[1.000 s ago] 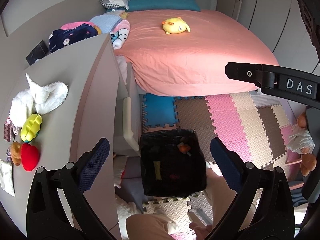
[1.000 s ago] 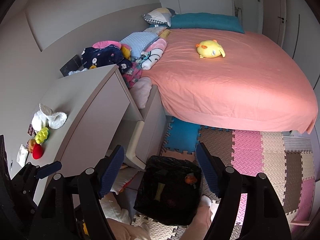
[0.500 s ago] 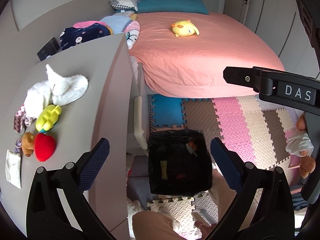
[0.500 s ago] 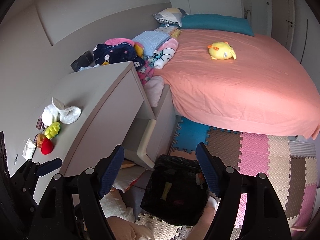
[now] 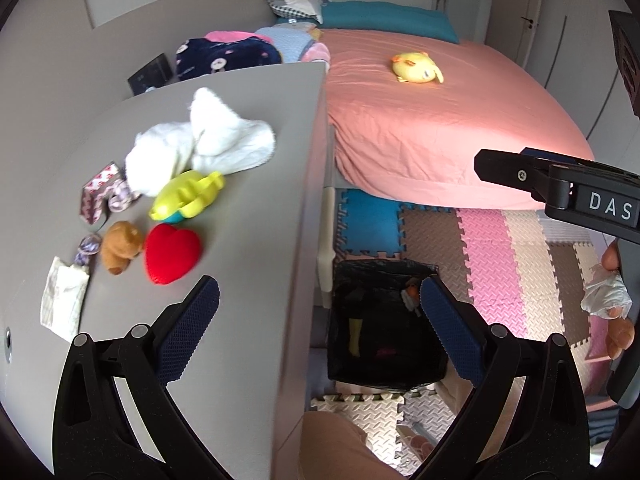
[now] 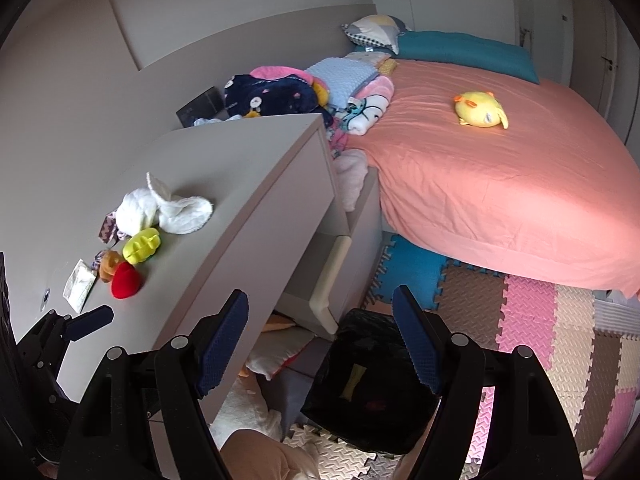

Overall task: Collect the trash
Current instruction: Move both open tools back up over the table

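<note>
Hovering empty, your left gripper point(image 5: 316, 312) and right gripper point(image 6: 320, 340) both stand spread; toys crowd the desk's point(image 5: 248, 128) left edge around the crumpled wrapper point(image 5: 64, 296).

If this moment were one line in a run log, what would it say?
left gripper: open, empty, above desk edge | right gripper: open, empty | black trash bin: on floor by desk | white wrapper: on desk, untouched

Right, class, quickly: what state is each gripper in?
Left gripper: open, jaws wide, holding nothing.
Right gripper: open, jaws wide, holding nothing.
</note>
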